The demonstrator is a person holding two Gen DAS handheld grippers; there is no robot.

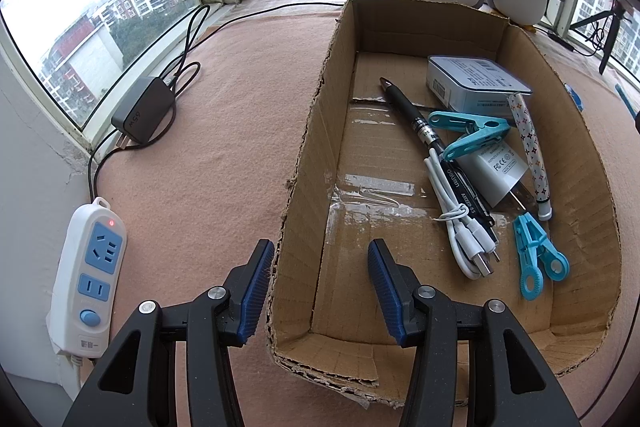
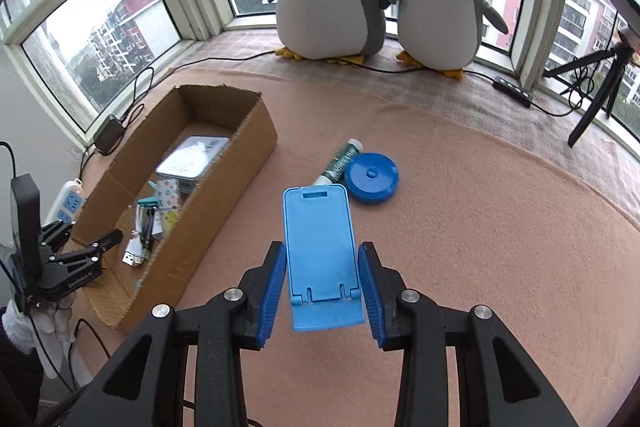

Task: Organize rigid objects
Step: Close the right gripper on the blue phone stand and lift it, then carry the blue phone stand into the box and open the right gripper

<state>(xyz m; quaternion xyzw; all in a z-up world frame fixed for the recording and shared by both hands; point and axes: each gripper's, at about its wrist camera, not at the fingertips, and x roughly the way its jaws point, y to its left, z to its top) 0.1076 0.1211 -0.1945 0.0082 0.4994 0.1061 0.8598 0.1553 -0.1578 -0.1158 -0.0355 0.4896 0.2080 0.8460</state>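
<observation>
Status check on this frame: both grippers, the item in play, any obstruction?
Right gripper shut on blue phone stand, off the cloth. Left gripper open, straddling the cardboard box wall. Path to the box looks clear.

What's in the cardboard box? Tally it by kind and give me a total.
Inside the cardboard box:
Pens: 2
Clips: 2
Cable: 1
Charger: 1
Small packet: 1
Total: 7
</observation>
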